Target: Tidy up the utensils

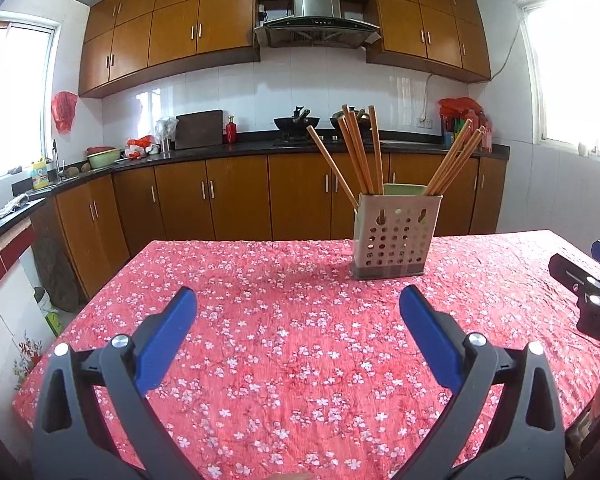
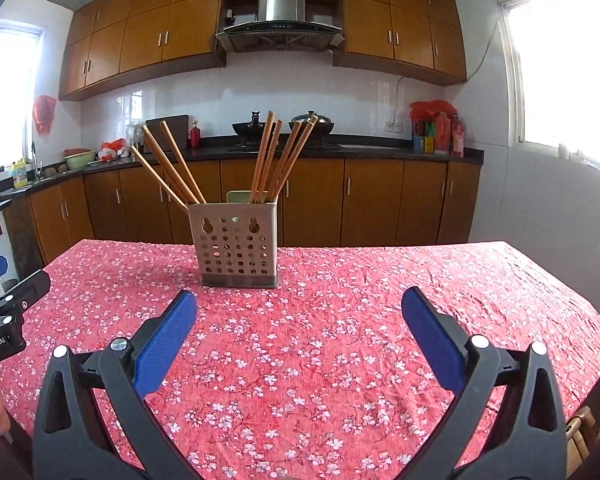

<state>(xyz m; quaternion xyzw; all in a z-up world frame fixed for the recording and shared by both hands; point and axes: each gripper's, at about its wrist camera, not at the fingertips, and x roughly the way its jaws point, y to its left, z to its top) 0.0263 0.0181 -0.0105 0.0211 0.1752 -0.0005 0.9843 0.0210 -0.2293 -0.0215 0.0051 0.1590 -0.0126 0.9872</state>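
A beige perforated utensil holder [image 1: 396, 236] stands upright on the table with the red floral cloth [image 1: 300, 344]. Several wooden chopsticks [image 1: 358, 152] stand in it, fanned to the left and right. My left gripper [image 1: 298, 300] is open and empty, above the cloth, short of the holder. In the right wrist view the holder [image 2: 238, 246] and chopsticks [image 2: 276, 160] stand ahead and a little left. My right gripper [image 2: 300, 302] is open and empty over the cloth [image 2: 320, 360]. Each gripper shows at the edge of the other's view.
Behind the table runs a kitchen counter [image 1: 220, 150] with wooden cabinets, a cutting board, woks on a stove [image 1: 300, 124] and a sink at the left. The table's far edge lies just beyond the holder. A chair back [image 2: 580, 436] shows at the lower right.
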